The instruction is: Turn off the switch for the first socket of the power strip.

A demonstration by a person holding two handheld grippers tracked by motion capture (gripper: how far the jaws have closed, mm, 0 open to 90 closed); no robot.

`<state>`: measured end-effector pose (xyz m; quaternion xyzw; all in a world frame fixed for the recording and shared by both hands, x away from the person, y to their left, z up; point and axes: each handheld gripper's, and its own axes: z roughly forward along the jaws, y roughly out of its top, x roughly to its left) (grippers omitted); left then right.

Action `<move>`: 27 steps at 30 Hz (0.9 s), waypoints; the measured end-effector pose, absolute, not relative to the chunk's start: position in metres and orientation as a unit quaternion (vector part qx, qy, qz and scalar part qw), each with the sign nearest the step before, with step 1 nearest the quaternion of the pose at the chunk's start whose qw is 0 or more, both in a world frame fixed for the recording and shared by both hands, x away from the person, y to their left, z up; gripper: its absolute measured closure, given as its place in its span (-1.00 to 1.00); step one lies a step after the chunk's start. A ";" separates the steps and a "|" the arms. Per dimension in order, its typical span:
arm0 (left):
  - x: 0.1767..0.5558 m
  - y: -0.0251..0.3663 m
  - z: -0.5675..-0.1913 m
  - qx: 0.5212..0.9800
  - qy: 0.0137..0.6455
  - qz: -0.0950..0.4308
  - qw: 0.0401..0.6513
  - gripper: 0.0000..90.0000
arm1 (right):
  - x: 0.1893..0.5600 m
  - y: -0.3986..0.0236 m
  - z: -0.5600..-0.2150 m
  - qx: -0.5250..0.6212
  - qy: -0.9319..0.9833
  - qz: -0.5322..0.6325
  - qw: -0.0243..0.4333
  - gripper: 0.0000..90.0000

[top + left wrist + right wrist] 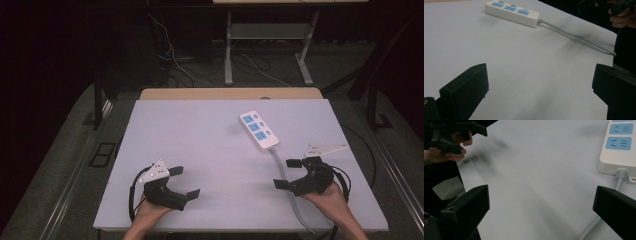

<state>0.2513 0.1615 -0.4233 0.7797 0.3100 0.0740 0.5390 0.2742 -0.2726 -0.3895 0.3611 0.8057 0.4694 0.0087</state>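
Note:
A white power strip (258, 130) with blue sockets lies on the white table (200, 150), right of centre; its grey cable (289, 187) runs toward the near edge. My left gripper (184, 182) rests at the near left, open and empty, well away from the strip. My right gripper (287, 173) hovers at the near right, open, jaws on either side of the cable without touching it. In the left gripper view the power strip (512, 12) lies far ahead and my left gripper (540, 86) is wide apart. In the right gripper view my right gripper (541, 208) is open, the power strip (619, 147) at upper right.
A wooden strip (230, 93) borders the table's far edge. Behind it, cables (175, 60) and a metal desk frame (229, 50) stand on the dark floor. A floor socket plate (102, 154) sits left of the table.

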 end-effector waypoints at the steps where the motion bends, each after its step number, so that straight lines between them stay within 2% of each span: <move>1: 0.251 0.162 -0.423 0.780 0.310 0.074 0.539 -1.00 | 0.275 -0.272 -0.389 0.359 0.807 0.469 0.009 -0.99; 27: 0.252 0.161 -0.424 0.781 0.308 0.072 0.539 -1.00 | 0.303 -0.271 -0.376 0.353 0.822 0.446 0.001 -0.99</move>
